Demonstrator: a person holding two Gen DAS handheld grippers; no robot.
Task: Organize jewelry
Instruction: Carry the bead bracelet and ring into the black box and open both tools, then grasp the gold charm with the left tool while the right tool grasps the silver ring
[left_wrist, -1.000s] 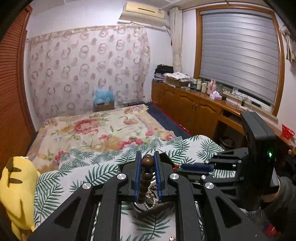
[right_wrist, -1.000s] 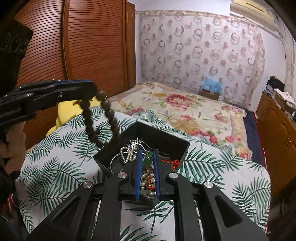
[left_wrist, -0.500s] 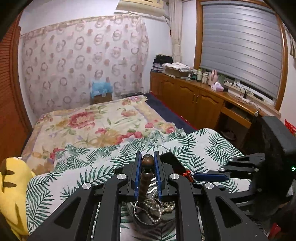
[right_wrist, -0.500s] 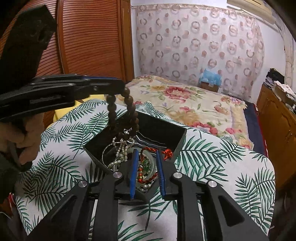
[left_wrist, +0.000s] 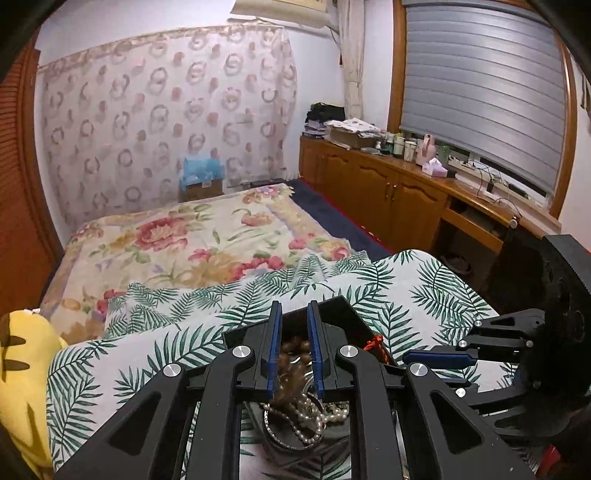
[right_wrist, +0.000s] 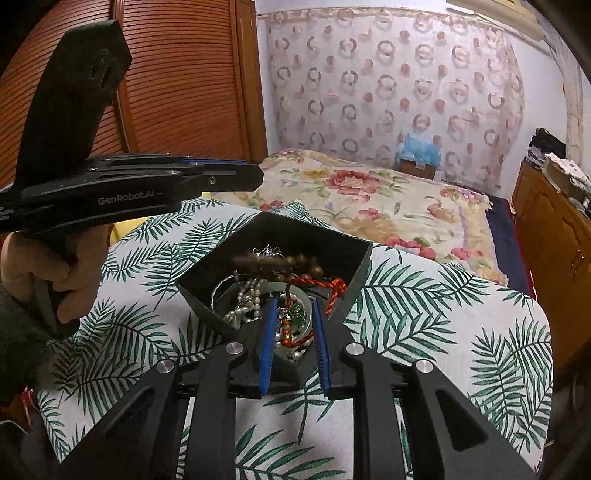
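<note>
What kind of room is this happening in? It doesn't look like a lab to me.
It looks like a home bedroom. There is a bed with a flowered blanket, a wooden louvred wardrobe beside it, and a low wooden cabinet under the window holding folded clothes and toiletry bottles.

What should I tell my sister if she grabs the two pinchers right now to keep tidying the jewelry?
Left gripper: open, holding nothing, above the black box.
Right gripper: open, empty, its fingers low over the near corner of the box.
Brown bead bracelet: lying in the box on top of the pile, blurred in both views.
Also in the box: pearl strands, a red cord, a silver piece at the back. The box sits on the palm-leaf cloth.
Done: bracelet is in the box.
Left: the pile looks tangled and probably needs sorting. No jewelry shows outside the box.
</note>
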